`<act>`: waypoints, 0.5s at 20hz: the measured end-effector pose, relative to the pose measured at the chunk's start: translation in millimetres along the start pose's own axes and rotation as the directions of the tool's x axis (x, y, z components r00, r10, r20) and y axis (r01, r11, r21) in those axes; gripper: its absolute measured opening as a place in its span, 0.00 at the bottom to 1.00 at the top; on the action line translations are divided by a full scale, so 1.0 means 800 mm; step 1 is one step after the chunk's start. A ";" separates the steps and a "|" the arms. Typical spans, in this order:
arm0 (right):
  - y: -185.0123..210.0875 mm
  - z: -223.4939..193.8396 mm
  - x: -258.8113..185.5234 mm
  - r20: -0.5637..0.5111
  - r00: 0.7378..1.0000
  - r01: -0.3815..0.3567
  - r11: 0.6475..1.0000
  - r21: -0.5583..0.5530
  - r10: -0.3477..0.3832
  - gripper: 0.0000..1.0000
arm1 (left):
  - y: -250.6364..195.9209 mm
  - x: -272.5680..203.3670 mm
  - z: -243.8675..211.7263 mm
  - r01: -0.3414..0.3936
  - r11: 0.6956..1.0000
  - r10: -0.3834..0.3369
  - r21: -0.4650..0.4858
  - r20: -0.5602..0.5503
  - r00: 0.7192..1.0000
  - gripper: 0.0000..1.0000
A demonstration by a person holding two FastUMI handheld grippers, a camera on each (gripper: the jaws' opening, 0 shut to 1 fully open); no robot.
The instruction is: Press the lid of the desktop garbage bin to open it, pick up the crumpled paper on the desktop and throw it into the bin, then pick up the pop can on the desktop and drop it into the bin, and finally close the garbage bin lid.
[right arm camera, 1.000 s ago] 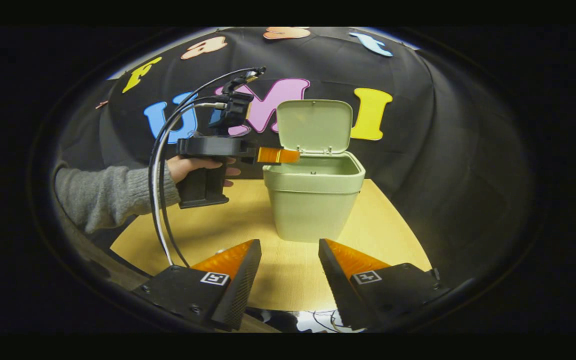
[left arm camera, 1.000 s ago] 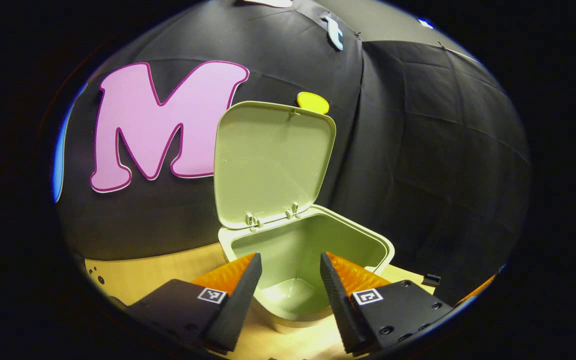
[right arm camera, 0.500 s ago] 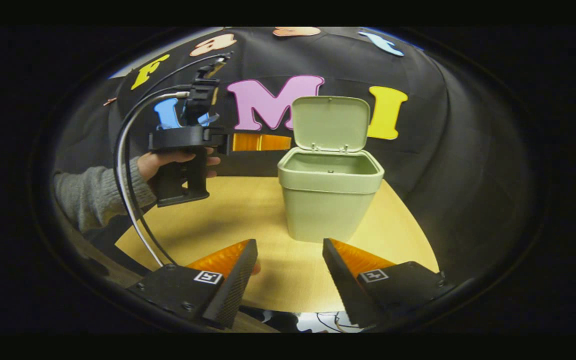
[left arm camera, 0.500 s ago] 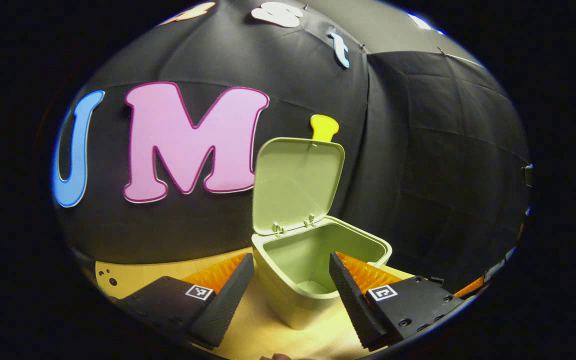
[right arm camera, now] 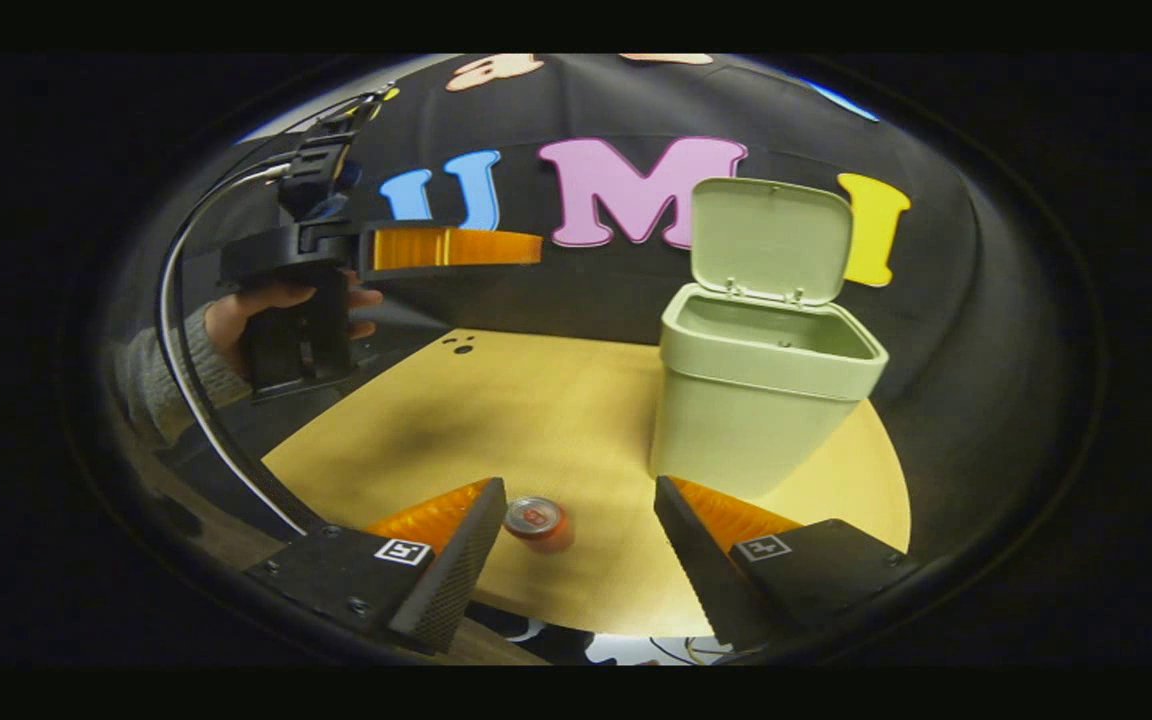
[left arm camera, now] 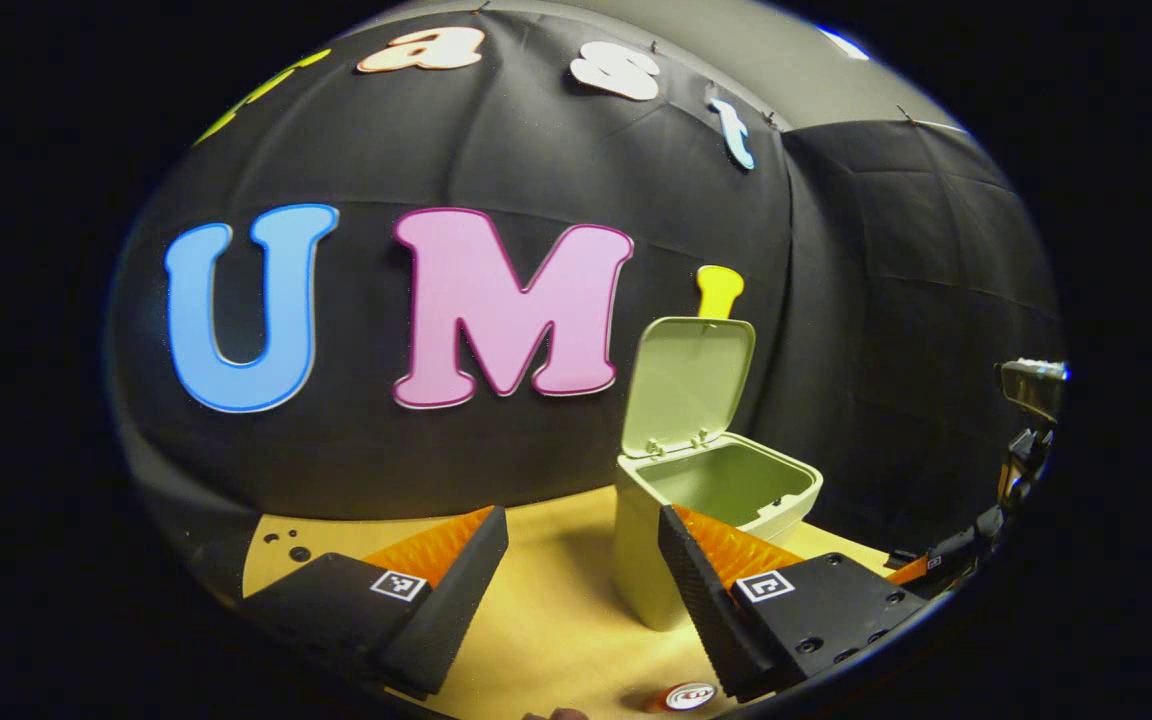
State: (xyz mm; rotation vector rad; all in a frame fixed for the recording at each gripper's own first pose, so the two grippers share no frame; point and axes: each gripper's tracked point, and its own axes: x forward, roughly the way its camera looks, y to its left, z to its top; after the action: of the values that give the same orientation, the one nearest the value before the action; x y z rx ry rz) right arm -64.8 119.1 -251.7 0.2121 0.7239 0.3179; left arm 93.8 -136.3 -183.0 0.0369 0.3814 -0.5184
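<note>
Pale wooden desktop (right arm camera: 556,420), smooth and bare-grained, carries one bin and one pop can.

I see the matte green plastic bin (right arm camera: 751,420) with its rounded lid (right arm camera: 771,240) upright. My right gripper (right arm camera: 576,535) hangs released, the single pop can (right arm camera: 536,522) upright between its ribbed fingers, touching neither. My left gripper (left arm camera: 581,560) gapes empty, held aloft by a hand (right arm camera: 236,315); the can's top (left arm camera: 688,695) is cut off below it.
</note>
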 end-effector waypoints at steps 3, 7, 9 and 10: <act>0.013 -0.017 0.023 -0.043 0.998 -0.045 0.998 -0.034 0.044 0.94 | 0.032 -0.036 -0.012 -0.077 0.997 0.077 -0.016 -0.015 0.997 0.96; 0.026 -0.047 0.047 -0.105 0.990 -0.098 0.994 -0.038 0.093 0.94 | 0.063 -0.081 -0.033 -0.157 0.987 0.156 -0.038 -0.039 0.987 0.96; 0.029 -0.061 0.061 -0.136 0.985 -0.115 0.992 -0.049 0.107 0.94 | 0.075 -0.099 -0.041 -0.198 0.979 0.195 -0.051 -0.051 0.979 0.96; 0.030 -0.067 0.066 -0.152 0.982 -0.122 0.991 -0.058 0.112 0.94 | 0.080 -0.106 -0.046 -0.214 0.975 0.211 -0.059 -0.055 0.976 0.96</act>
State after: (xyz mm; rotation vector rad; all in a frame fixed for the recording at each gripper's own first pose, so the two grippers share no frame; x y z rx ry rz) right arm -69.0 164.3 -316.4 0.1687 0.8483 0.4737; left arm 44.1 -35.3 -190.2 0.0279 0.4357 -0.2941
